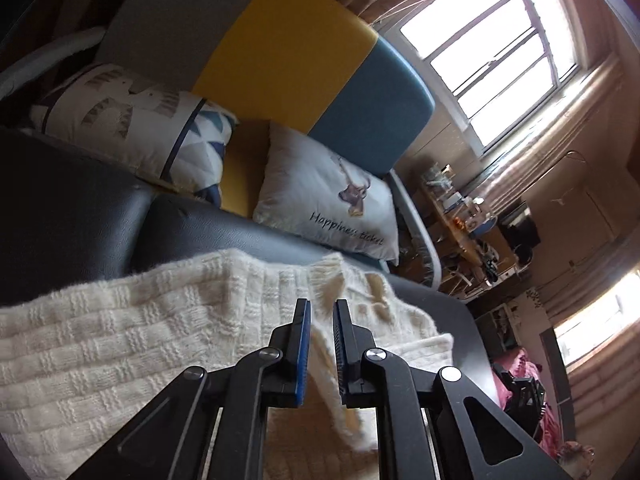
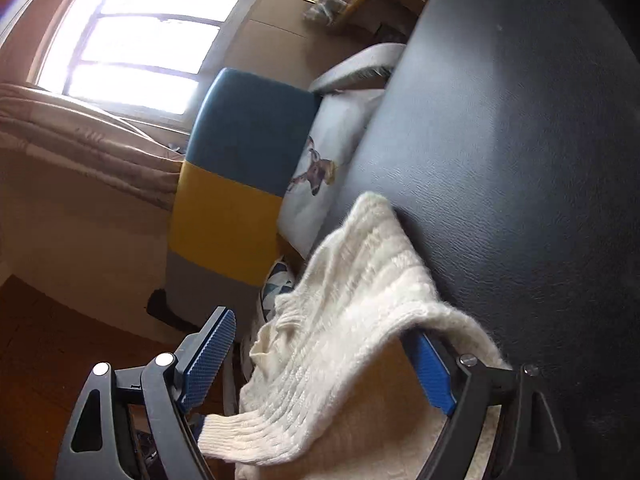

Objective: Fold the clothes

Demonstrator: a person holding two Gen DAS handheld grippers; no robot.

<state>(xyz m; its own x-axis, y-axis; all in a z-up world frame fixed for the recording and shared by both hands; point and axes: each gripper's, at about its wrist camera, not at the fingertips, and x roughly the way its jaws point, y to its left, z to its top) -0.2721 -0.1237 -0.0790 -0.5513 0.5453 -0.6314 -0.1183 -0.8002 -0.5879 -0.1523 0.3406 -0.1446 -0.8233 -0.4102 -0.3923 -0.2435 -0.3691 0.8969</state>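
A cream knitted sweater [image 1: 140, 344] lies spread on a dark leather seat [image 1: 72, 216]. In the left wrist view, my left gripper [image 1: 322, 312] has its blue-padded fingers drawn close, pinching a raised fold of the sweater's edge that runs down between them. In the right wrist view, a ribbed part of the sweater [image 2: 344, 320], with its cuff hanging low, drapes across the gap of my right gripper [image 2: 320, 344]. That gripper is open wide. The knit covers the tip of the right finger [image 2: 432, 372], while the left finger [image 2: 208, 360] stands free of the cloth.
Two printed pillows [image 1: 332, 196] [image 1: 132, 120] lean against a grey, yellow and blue backrest [image 1: 288, 48] behind the seat. A bright window [image 1: 492, 52] with curtains is beyond. A cluttered desk [image 1: 468, 224] and pink cloth [image 1: 520, 368] are at the right. Wooden floor [image 2: 60, 340] lies below.
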